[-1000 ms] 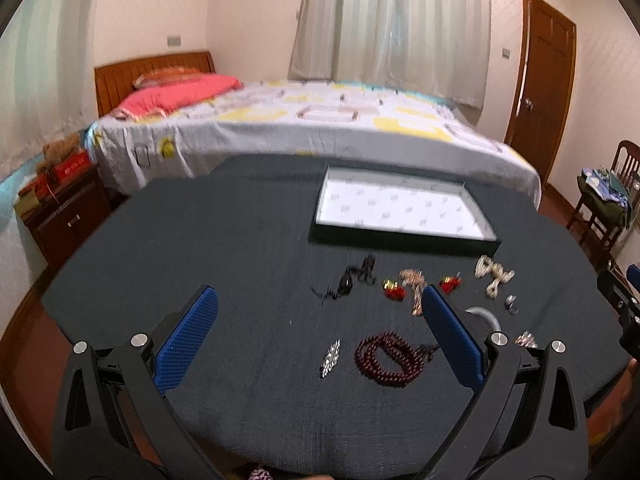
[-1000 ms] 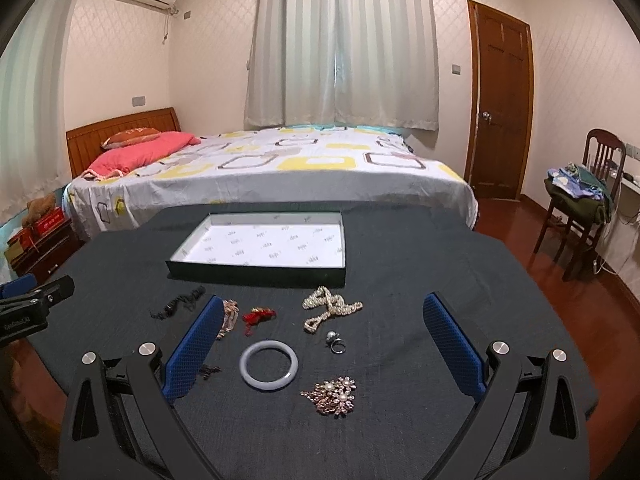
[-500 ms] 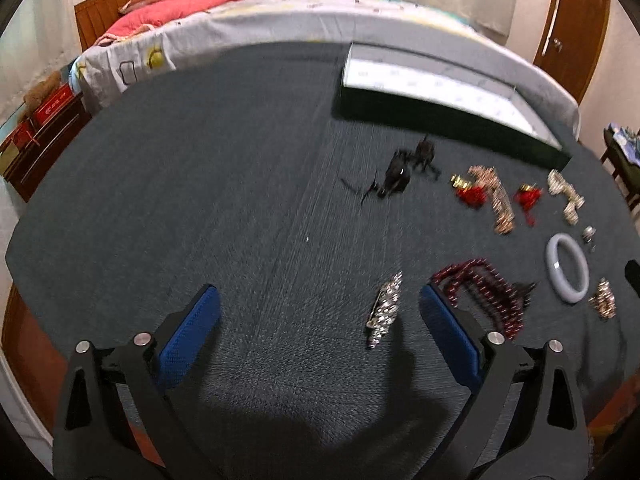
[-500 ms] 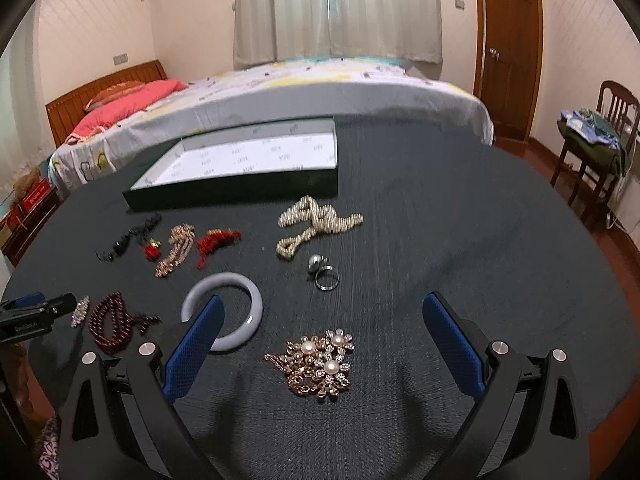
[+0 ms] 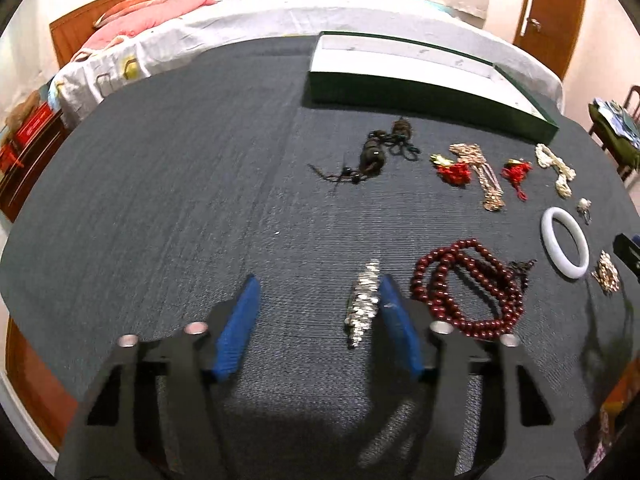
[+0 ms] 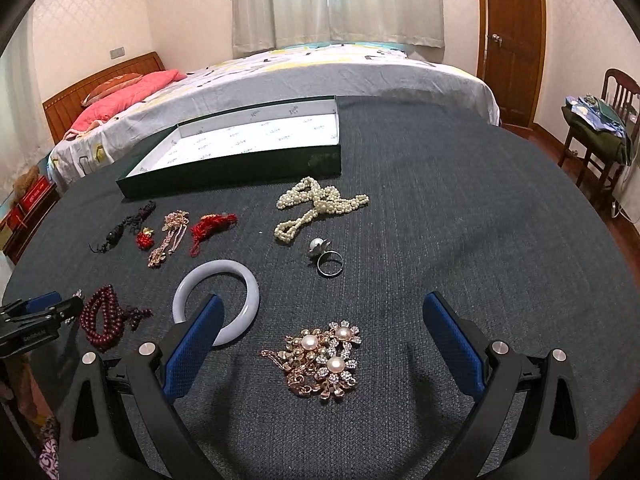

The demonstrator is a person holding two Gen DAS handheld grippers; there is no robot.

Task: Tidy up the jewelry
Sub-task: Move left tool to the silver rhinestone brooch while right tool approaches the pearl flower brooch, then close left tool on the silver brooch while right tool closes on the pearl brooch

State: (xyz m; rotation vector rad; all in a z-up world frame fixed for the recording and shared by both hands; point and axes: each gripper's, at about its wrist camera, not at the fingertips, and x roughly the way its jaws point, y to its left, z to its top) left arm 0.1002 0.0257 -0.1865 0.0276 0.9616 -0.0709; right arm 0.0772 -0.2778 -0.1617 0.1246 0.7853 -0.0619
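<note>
Jewelry lies on a dark cloth table before an open green box with a white lining [image 5: 424, 68] [image 6: 256, 136]. My left gripper [image 5: 318, 292] is open, low over the cloth; a silver brooch [image 5: 364, 300] lies between its fingers, right against the right one. Dark red beads [image 5: 468, 288] lie just to the right. My right gripper [image 6: 320, 312] is open above a gold pearl brooch [image 6: 322, 360]; its left finger overlaps a white bangle [image 6: 218, 300]. A pearl necklace [image 6: 316, 204] and a pearl ring [image 6: 326, 258] lie beyond it.
Black bead cord [image 5: 374, 156], red tassels [image 5: 454, 170] and a gold chain piece [image 5: 486, 180] lie near the box. A bed [image 6: 320, 72] stands behind the table, a chair with clothes [image 6: 600, 128] at the right, a door [image 6: 508, 36] beyond.
Both grippers have dropped lower and tilted down toward the table. The left jaws have narrowed around the silver brooch. The right gripper has come over the gold pearl brooch.
</note>
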